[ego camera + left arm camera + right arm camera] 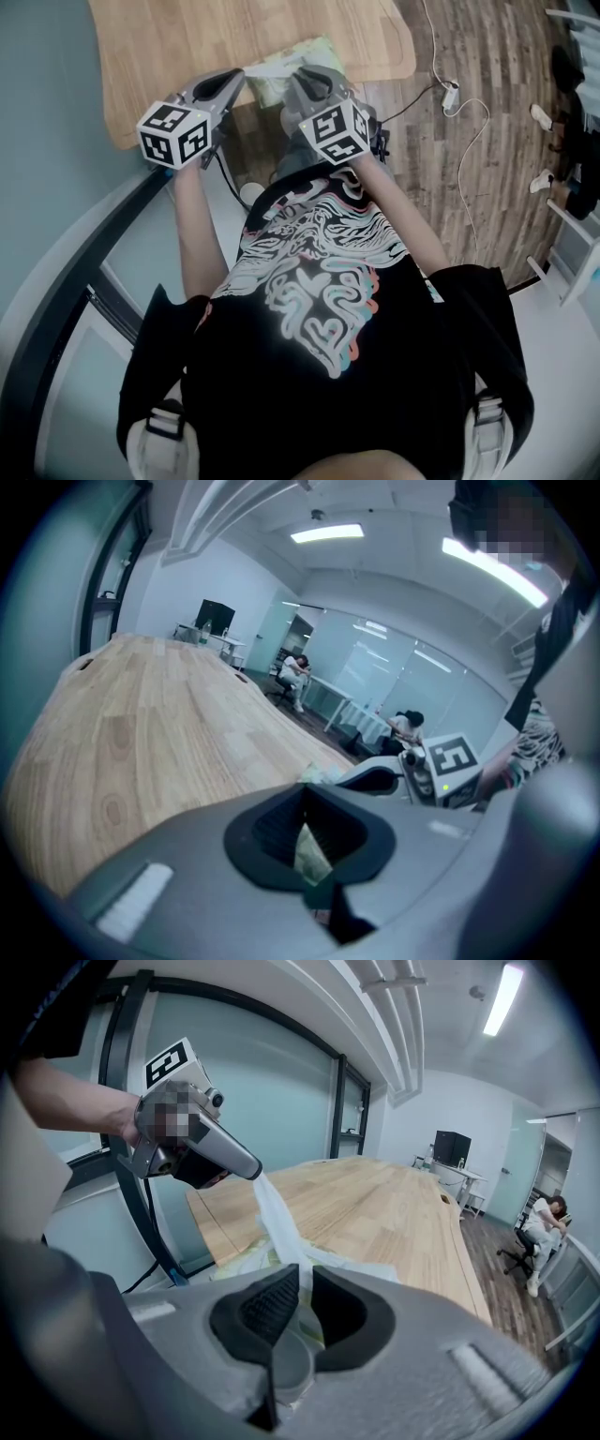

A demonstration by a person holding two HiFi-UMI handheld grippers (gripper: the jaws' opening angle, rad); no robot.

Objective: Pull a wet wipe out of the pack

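A greenish wet wipe pack (314, 52) lies at the near edge of the wooden table (169, 47). My left gripper (242, 75) is shut on a white wet wipe (277, 1218). The wipe stretches taut from the left gripper's tips (255, 1174) down into the pack (246, 1262). In the left gripper view a bit of the wipe (310, 857) shows between the closed jaws of my left gripper (305, 841). My right gripper (302, 1307) is shut on the pack's film and holds it on the table. It sits close beside the left gripper (298, 77).
The table's near edge runs just under both grippers. A white cable and plug (450, 94) lie on the wooden floor to the right. A dark window frame (141, 1176) stands left of the table. A monitor (452, 1147) and seated people are far off.
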